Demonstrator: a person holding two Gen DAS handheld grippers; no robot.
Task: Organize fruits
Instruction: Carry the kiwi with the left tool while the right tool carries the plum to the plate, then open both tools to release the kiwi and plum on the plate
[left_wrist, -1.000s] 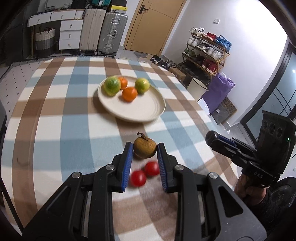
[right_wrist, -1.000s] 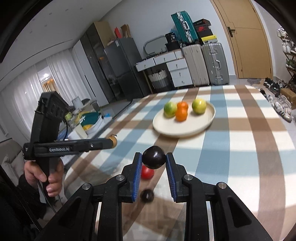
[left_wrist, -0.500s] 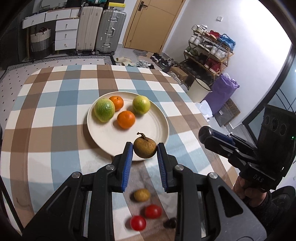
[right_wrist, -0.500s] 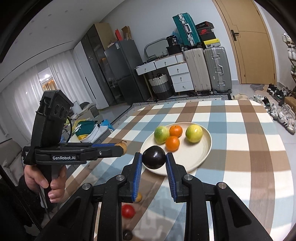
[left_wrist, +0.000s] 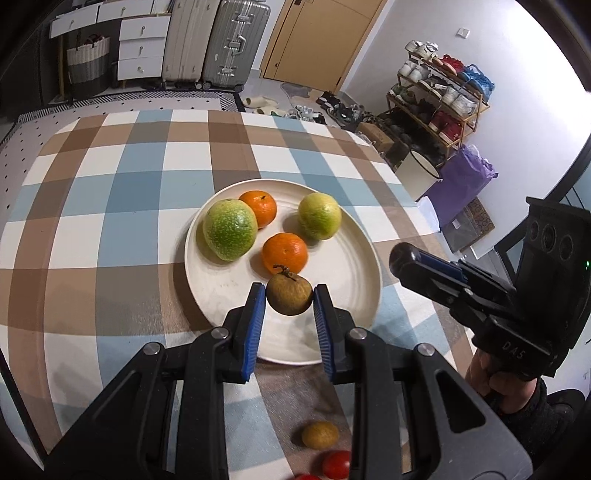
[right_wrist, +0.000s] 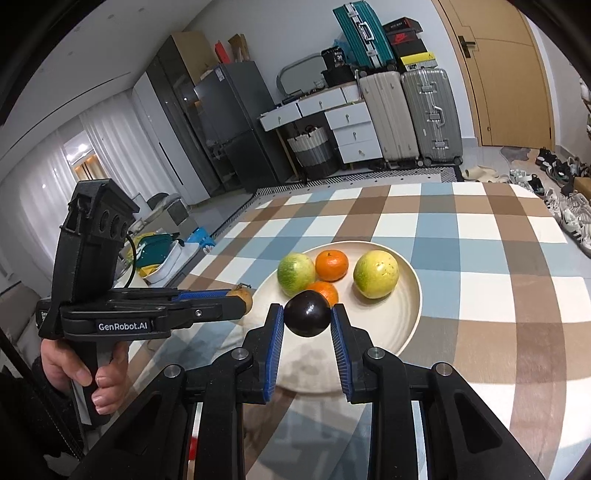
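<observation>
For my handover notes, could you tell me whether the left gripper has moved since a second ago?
Yes. The left gripper, shut on the brown fruit, has advanced from the red tomatoes to over the plate.

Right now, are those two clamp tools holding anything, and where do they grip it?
Left hand-held gripper pinches a round brown stemmed fruit by its sides. Right hand-held gripper pinches a round dark purple fruit likewise.

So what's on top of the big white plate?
The round cream plate holds two orange tangerines and two green-yellow fruits. A held brown fruit covers part of the plate, so that part is unseen.
</observation>
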